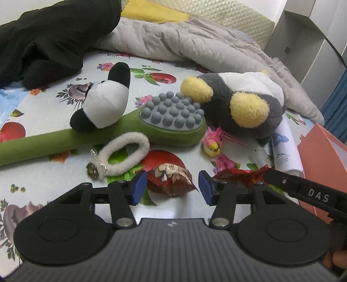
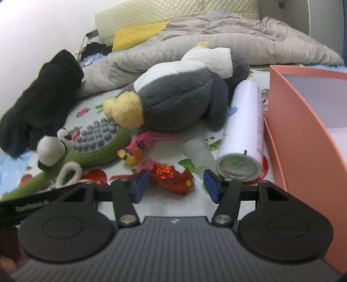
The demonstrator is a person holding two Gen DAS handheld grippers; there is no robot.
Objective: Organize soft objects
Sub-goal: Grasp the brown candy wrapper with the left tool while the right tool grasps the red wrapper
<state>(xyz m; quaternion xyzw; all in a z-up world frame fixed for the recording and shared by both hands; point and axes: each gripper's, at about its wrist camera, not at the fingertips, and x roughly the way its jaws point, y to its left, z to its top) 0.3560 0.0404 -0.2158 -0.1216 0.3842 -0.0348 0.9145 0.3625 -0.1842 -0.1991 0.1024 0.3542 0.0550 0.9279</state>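
A grey and white penguin plush (image 1: 245, 102) with yellow feet lies on the flowered sheet (image 1: 43, 180); it also shows in the right wrist view (image 2: 180, 95). A green massage stick (image 1: 138, 128) with a panda plush (image 1: 104, 102) on it lies left of it, with a white fluffy hair tie (image 1: 123, 154) in front. A small pink and yellow bird toy (image 1: 213, 144) lies between them. My left gripper (image 1: 171, 187) is open over a red foil wrapper (image 1: 171, 175). My right gripper (image 2: 175, 184) is open around another red wrapper (image 2: 173, 175).
A salmon box (image 2: 303, 121) stands open at the right. A white cylinder can (image 2: 243, 134) and a clear cup (image 2: 198, 151) lie beside it. A black garment (image 1: 54, 39), a grey quilt (image 1: 184, 41) and a yellow cloth (image 1: 151, 13) lie at the back.
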